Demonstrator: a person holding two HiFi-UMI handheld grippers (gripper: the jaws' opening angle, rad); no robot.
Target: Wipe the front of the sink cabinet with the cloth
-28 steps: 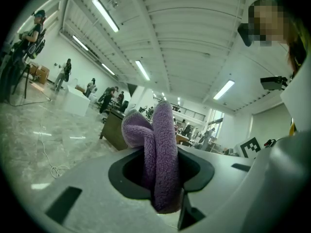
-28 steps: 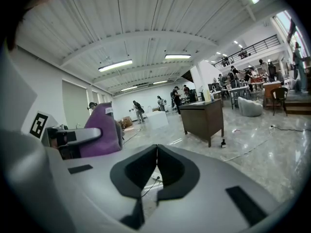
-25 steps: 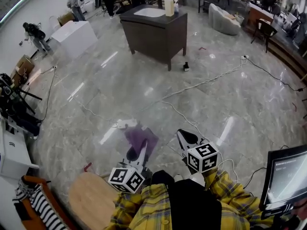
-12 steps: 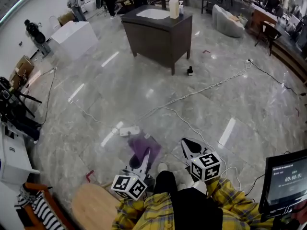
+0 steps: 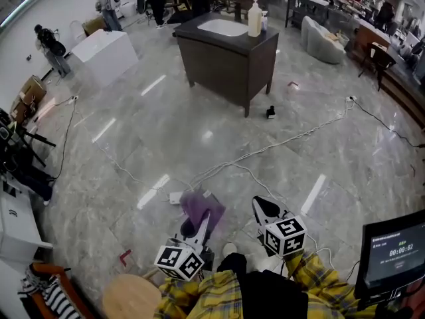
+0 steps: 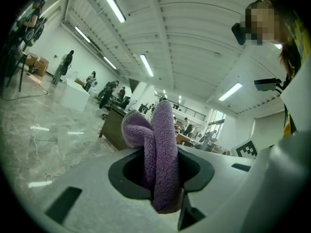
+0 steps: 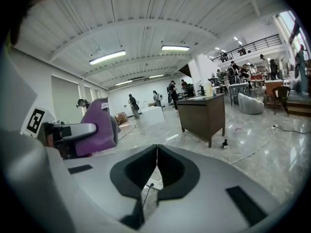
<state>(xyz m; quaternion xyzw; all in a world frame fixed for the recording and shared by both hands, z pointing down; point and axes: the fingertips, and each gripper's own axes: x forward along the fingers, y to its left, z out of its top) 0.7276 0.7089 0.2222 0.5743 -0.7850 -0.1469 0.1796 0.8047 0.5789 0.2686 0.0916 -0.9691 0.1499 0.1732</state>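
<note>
The sink cabinet (image 5: 229, 62) stands well apart from both grippers, across the bare floor. The left gripper (image 5: 198, 221) has its jaws clamped on the folded purple cloth (image 5: 202, 206), which points toward the cabinet, probably ready for wiping its dark front. The right gripper (image 5: 263, 208) has its jaws together on nothing, apparently spare.
</note>
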